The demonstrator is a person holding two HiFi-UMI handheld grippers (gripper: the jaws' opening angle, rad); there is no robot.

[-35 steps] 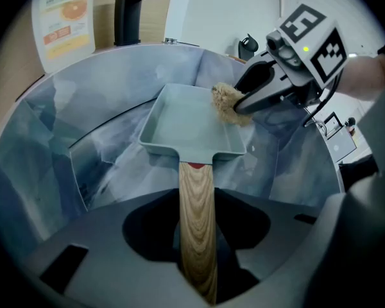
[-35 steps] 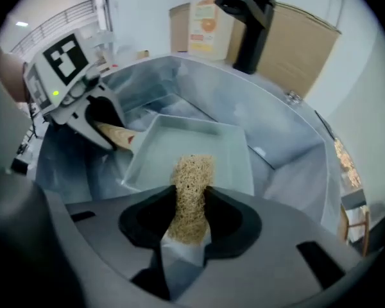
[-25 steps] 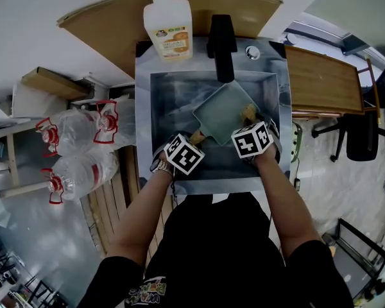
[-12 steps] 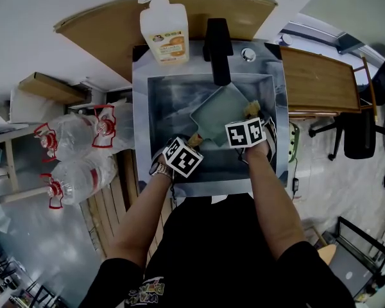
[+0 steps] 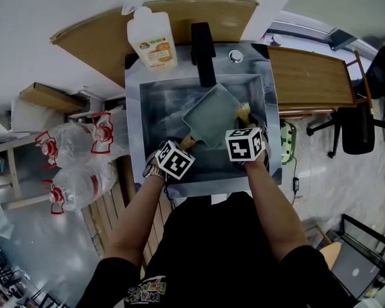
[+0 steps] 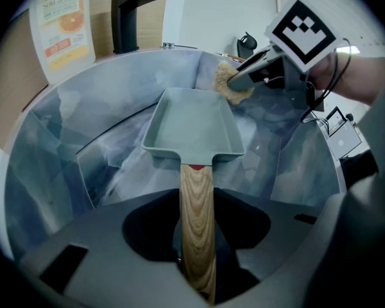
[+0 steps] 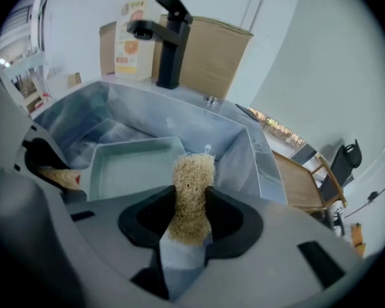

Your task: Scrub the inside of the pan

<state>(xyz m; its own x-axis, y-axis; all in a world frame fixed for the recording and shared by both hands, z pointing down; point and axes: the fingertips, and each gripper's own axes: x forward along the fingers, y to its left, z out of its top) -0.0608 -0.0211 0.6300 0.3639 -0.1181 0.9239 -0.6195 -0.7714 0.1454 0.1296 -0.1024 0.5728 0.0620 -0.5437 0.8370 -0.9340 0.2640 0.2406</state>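
A pale green rectangular pan (image 5: 210,116) with a wooden handle (image 6: 197,226) sits tilted inside the steel sink (image 5: 155,108). My left gripper (image 5: 174,160) is shut on that handle, at the pan's near left corner in the head view. The pan's inside (image 6: 194,128) faces up and shows bare. My right gripper (image 5: 245,144) is shut on a tan fibrous scrubber (image 7: 192,197). In the left gripper view the scrubber (image 6: 230,82) hangs at the pan's far right corner, just outside the rim. The pan (image 7: 131,167) lies left of the scrubber in the right gripper view.
A black faucet (image 5: 202,50) stands over the sink's back edge, a detergent jug (image 5: 151,38) to its left. A wooden table (image 5: 308,76) is on the right, bagged water bottles (image 5: 77,153) on the left. The sink walls (image 7: 240,146) close in around the pan.
The right gripper with the scrubber has pulled back to the pan's right edge. The pan and left gripper hold about the same place; the head view has shifted.
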